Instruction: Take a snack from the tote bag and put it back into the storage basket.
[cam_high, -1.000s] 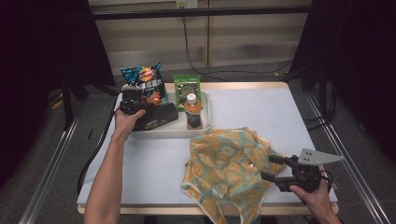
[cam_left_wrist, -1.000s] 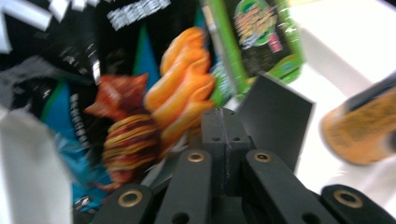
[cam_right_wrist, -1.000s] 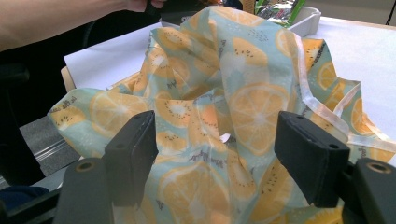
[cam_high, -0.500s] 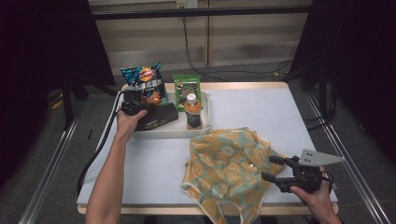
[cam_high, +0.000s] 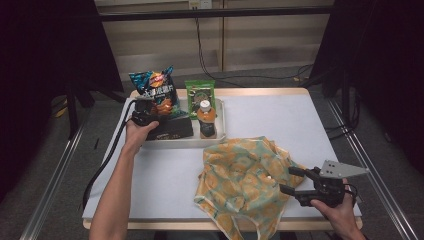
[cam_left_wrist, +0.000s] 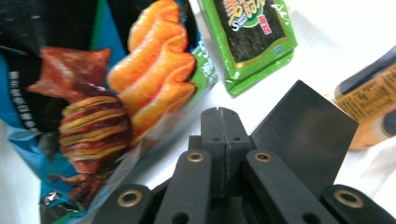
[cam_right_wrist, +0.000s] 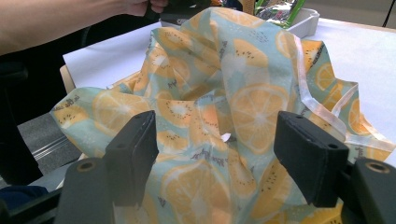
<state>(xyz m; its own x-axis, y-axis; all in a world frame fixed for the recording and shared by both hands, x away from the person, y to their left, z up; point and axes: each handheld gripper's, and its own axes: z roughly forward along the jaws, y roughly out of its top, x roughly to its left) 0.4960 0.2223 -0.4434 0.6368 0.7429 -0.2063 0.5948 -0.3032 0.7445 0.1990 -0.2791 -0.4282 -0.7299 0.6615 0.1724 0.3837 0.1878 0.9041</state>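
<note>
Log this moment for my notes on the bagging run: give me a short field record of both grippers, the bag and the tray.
left gripper: shut, empty, over the tray beside the chip bag
right gripper: open, at the fruit-print bag's right edge, not gripping it
tray: holds chip bag, green snack packet, bottle, black box
fruit-print bag: crumpled on the table

A bench (cam_high: 150, 185) with a white top and a pale wooden edge carries two things directly. Toward its far left side sits a white tray (cam_high: 220, 125) holding a blue chip bag (cam_high: 155, 90), a green snack packet (cam_high: 199, 92), an orange-capped bottle (cam_high: 206, 119) and a black box (cam_high: 172, 131). Near the front, right of centre, lies a crumpled cloth bag (cam_high: 245, 175) printed with orange slices, its lower edge hanging over the bench's front edge.
</note>
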